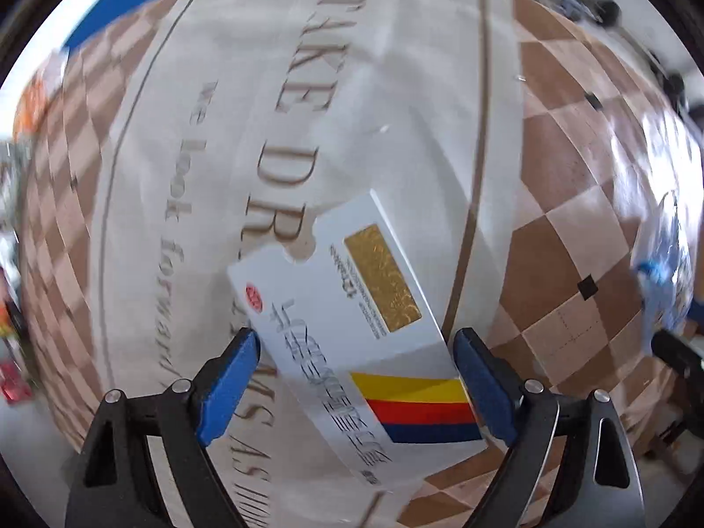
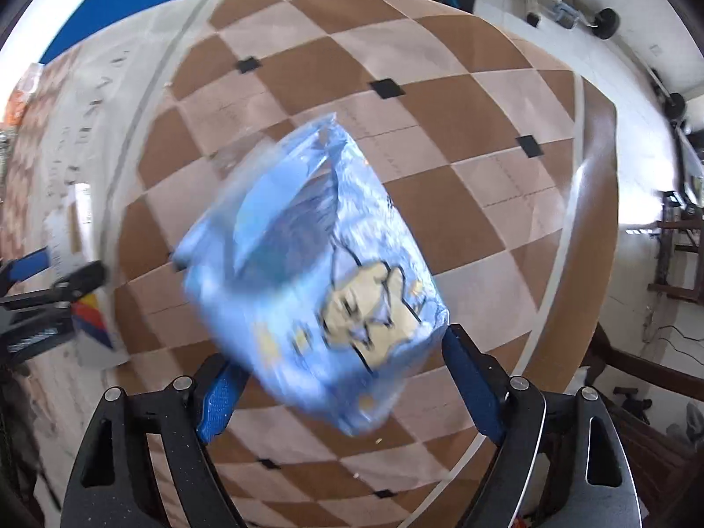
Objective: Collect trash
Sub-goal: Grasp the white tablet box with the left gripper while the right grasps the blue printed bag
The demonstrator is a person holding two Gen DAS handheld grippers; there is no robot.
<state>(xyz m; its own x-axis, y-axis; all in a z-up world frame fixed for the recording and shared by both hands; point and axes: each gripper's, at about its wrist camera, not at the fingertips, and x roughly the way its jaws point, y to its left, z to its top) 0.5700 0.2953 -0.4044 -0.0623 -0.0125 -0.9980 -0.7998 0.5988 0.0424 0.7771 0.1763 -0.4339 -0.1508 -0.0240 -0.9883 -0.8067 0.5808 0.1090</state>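
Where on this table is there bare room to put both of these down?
Bare checkered cloth lies beyond the blue bag, out to the table's far edge. The lettered middle strip beyond the white box is bare too. It is crowded between them, where the left tool and right tool sit close.

The left gripper (image 1: 354,380) has two matte black fingers shaped as open triangular frames, each with a long cut-out slot near its base. Bright blue textured pads (image 1: 229,385) line the inner faces of the fingertips. Two round silver screw heads sit on top of each finger, and a thin bare-metal edge runs along the right-hand finger. The right gripper (image 2: 336,389) is built alike: black frames, blue pads (image 2: 473,389), silver screws.
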